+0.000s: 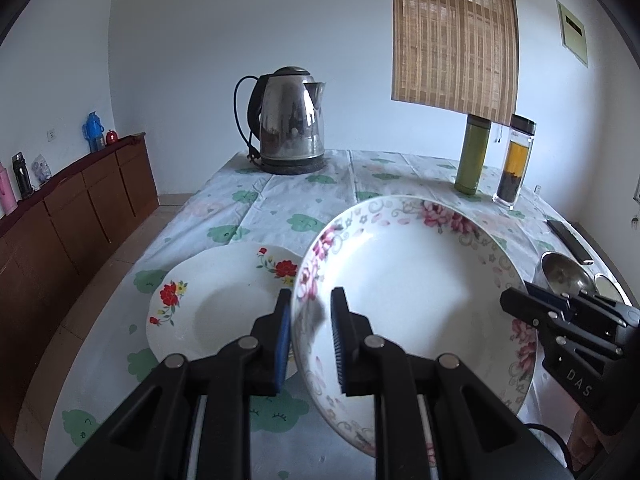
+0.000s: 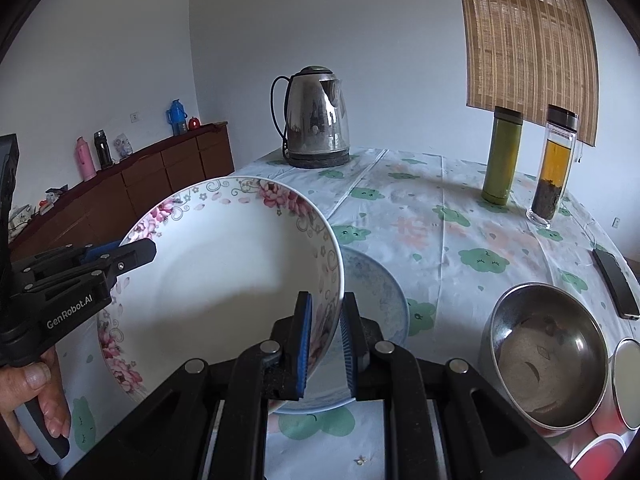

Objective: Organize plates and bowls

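Observation:
A deep white plate with pink flowers on its rim [image 1: 400, 292] [image 2: 224, 272] hangs tilted above the table, carried between both grippers. My left gripper [image 1: 310, 312] [image 2: 148, 248] is shut on its left rim. On the opposite rim my right gripper [image 2: 326, 320] [image 1: 516, 300] is shut. A white plate with red flowers [image 1: 208, 312] lies on the tablecloth to the left, partly behind the held plate. In the right wrist view a blue-patterned plate [image 2: 380, 300] rests on the table just beneath the held plate's right edge. A steel bowl [image 2: 548, 356] [image 1: 564, 276] stands to the right.
At the table's far side are a steel kettle [image 1: 290, 120], a green flask [image 1: 474, 156] and a glass tea bottle [image 1: 516, 160]. A black phone [image 2: 616, 284] lies near the right edge. Another round container [image 2: 628, 384] sits beside the steel bowl. A brown sideboard [image 1: 80, 216] lines the left wall.

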`<control>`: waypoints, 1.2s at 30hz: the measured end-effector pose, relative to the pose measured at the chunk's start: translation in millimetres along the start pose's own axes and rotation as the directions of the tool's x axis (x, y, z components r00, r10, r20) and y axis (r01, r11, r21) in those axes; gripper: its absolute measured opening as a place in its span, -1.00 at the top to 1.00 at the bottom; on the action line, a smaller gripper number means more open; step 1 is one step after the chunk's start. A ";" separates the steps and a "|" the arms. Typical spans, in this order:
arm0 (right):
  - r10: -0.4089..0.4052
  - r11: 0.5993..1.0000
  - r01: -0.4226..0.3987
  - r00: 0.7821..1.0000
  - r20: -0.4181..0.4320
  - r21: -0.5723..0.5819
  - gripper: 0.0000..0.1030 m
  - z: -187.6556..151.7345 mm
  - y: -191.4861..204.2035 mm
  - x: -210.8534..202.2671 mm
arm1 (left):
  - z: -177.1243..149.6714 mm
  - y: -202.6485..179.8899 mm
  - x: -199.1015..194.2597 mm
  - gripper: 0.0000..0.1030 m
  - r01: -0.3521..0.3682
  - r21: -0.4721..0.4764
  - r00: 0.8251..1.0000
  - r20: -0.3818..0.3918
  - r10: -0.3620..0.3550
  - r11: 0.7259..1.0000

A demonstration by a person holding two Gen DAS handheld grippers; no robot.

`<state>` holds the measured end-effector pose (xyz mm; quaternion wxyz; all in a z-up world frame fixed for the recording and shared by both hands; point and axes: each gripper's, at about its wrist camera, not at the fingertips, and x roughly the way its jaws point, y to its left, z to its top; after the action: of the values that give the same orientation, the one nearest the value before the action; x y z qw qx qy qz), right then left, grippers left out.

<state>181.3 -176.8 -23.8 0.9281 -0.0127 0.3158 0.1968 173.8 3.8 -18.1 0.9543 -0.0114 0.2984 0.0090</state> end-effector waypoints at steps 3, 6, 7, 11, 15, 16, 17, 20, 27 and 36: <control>-0.007 1.000 0.007 1.000 -0.009 0.008 0.69 -0.3 -3.6 3.5 | 5.2 -4.9 4.1 0.70 0.002 0.012 1.000 0.006 -0.002 1.000; -0.015 1.000 0.015 1.000 -0.013 0.019 0.69 -0.1 -8.4 5.8 | 6.6 -8.8 10.0 0.70 0.005 0.020 1.000 0.003 -0.005 1.000; -0.020 1.000 0.020 1.000 -0.013 0.022 0.69 -0.2 -9.9 6.2 | 6.5 -10.1 12.5 0.70 0.006 0.021 1.000 0.000 -0.006 1.000; -0.040 0.999 0.041 0.999 -0.014 0.030 0.69 0.0 -15.2 7.4 | 3.0 -14.1 24.8 0.70 0.016 0.022 1.000 -0.024 -0.016 1.000; -0.058 0.998 0.058 0.998 -0.014 0.032 0.69 0.5 -18.7 8.8 | -1.5 -16.6 34.5 0.70 0.029 0.010 0.999 -0.042 -0.029 1.000; -0.060 0.998 0.060 0.998 -0.016 0.033 0.69 0.0 -19.3 9.5 | -2.4 -17.1 36.5 0.70 0.031 0.007 0.998 -0.046 -0.031 0.999; -0.059 0.998 0.060 0.998 -0.019 0.036 0.69 -0.3 -20.2 10.7 | -3.1 -17.1 38.1 0.70 0.034 0.005 0.998 -0.050 -0.034 0.999; -0.062 0.997 0.063 0.998 -0.030 0.040 0.69 -1.1 -22.1 14.2 | -4.2 -17.6 41.6 0.70 0.039 0.001 0.998 -0.054 -0.039 0.999; -0.068 0.996 0.070 0.997 -0.039 0.050 0.69 -1.6 -25.1 18.2 | -3.0 -19.5 44.0 0.70 0.049 -0.001 0.998 -0.050 -0.049 0.999; -0.076 0.995 0.079 0.996 -0.048 0.058 0.69 -2.8 -27.2 22.2 | -1.1 -20.8 48.8 0.70 0.064 -0.004 0.997 -0.051 -0.064 0.998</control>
<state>205.9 -194.4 -41.9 0.9275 -0.0015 0.3421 0.1506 213.9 -16.5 -46.5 0.9462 -0.0223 0.3222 -0.0217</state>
